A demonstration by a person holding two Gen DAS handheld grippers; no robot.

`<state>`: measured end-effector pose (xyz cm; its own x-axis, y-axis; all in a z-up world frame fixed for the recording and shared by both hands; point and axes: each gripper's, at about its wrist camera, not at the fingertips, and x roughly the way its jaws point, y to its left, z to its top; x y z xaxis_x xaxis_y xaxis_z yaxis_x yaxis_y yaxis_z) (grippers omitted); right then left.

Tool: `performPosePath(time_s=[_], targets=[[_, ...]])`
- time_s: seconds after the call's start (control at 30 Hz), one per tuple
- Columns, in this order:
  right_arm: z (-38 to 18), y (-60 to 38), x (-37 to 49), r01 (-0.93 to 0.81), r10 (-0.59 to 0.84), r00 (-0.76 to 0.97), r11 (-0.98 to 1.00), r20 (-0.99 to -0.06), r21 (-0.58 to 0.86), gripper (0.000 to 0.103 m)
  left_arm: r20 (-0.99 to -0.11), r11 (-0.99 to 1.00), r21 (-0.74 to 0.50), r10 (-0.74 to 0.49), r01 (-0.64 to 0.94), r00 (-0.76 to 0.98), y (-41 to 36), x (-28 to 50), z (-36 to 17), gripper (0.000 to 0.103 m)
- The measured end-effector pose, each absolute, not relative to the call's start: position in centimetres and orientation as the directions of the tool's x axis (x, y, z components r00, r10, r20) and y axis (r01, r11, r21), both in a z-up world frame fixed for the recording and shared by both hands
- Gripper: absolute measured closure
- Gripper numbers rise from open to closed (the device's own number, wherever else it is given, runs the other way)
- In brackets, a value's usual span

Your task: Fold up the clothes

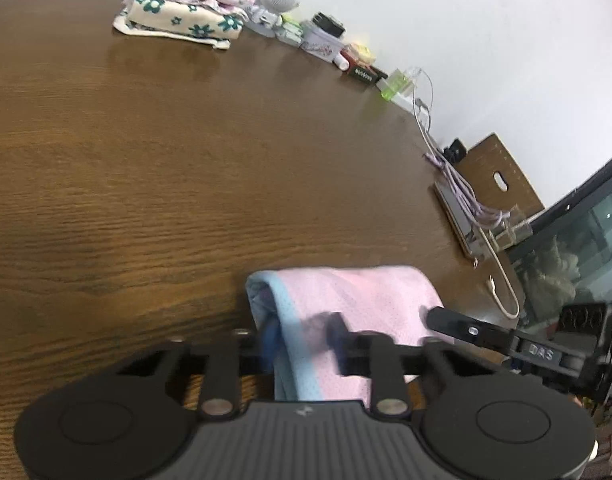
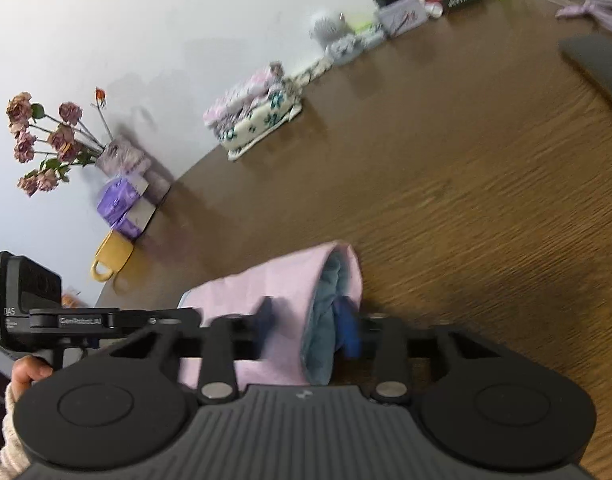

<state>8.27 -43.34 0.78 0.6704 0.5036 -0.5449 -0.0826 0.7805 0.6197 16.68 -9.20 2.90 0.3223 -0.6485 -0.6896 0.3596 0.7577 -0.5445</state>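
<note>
Pinching opposite ends of soft pink mesh garment with pale-blue trim (image 1: 345, 300), held low over brown wood-grain table (image 1: 186, 160): left gripper (image 1: 302, 340) and right gripper (image 2: 309, 328), both seemingly clamped, though blurred. Light, limp, droopy; best gripped at bound edges.

each view is taken from just behind its own tool, low over the worktop (image 1: 146, 160) and facing the back wall (image 2: 106, 20) — the pink garment (image 1: 357, 296) is seen close up in both, as is the folded stack (image 2: 258, 120).
</note>
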Motion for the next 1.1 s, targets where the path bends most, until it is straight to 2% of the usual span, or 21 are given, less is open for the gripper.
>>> performPosePath(time_s=[0.07,0.1,0.13,0.2,0.37,0.47,0.5,0.53,0.6,0.63,0.8,0.93,1.1], targets=[[0.9,-43.9,8.2,-0.097,0.521,0.673,0.766,-0.525,0.636,0.061,-0.679,0.751,-0.556,-0.657,0.356,0.327,-8.6,16.4,3.3,0.065],[1.0,-44.3,8.1,-0.105,0.53,0.674,0.759,-0.515,0.643,0.04,-0.679,0.753,-0.561,-0.656,0.343,0.329,-8.2,16.2,3.4,0.036],[1.1,-44.5,8.2,-0.11,0.529,0.674,0.762,-0.516,0.638,0.032,-0.679,0.759,-0.565,-0.651,0.324,0.341,-7.8,16.0,3.6,0.025],[1.2,-44.8,8.4,-0.112,0.521,0.67,0.775,-0.529,0.622,0.032,-0.684,0.764,-0.568,-0.645,0.305,0.34,-7.5,15.8,3.3,0.024],[0.2,-44.7,9.8,-0.11,0.559,0.617,0.759,-0.554,0.642,0.032,-0.667,0.74,-0.616,-0.673,0.272,0.321,-7.5,16.0,2.2,0.03],[-0.1,-44.5,10.0,-0.127,0.578,0.614,0.745,-0.538,0.655,0.035,-0.654,0.73,-0.628,-0.683,0.27,0.326,-7.8,16.2,1.8,0.033],[-0.3,-44.4,10.2,-0.127,0.586,0.609,0.738,-0.535,0.663,0.04,-0.654,0.729,-0.63,-0.684,0.268,0.324,-8.0,16.3,1.7,0.041],[-0.5,-44.4,10.3,-0.127,0.594,0.604,0.73,-0.531,0.672,0.048,-0.653,0.728,-0.632,-0.685,0.267,0.322,-8.2,16.4,1.5,0.06],[-0.9,-44.3,10.6,-0.127,0.611,0.594,0.714,-0.524,0.688,0.06,-0.652,0.72,-0.65,-0.693,0.244,0.306,-8.5,16.7,0.7,0.082],[-1.2,-44.4,10.7,-0.122,0.62,0.591,0.702,-0.517,0.702,0.066,-0.642,0.707,-0.669,-0.705,0.228,0.302,-8.5,16.9,0.3,0.082],[-2.1,-44.7,10.8,-0.105,0.64,0.586,0.668,-0.497,0.737,0.077,-0.579,0.646,-0.742,-0.751,0.177,0.317,-7.8,17.2,-1.1,0.083],[-2.6,-44.4,11.0,-0.081,0.643,0.589,0.65,-0.49,0.756,0.087,-0.567,0.647,-0.733,-0.752,0.211,0.336,-7.9,17.3,-0.3,0.088],[-1.2,-43.8,10.9,-0.104,0.633,0.617,0.654,-0.467,0.749,0.09,-0.553,0.649,-0.716,-0.752,0.256,0.36,-8.0,17.5,0.7,0.09]])
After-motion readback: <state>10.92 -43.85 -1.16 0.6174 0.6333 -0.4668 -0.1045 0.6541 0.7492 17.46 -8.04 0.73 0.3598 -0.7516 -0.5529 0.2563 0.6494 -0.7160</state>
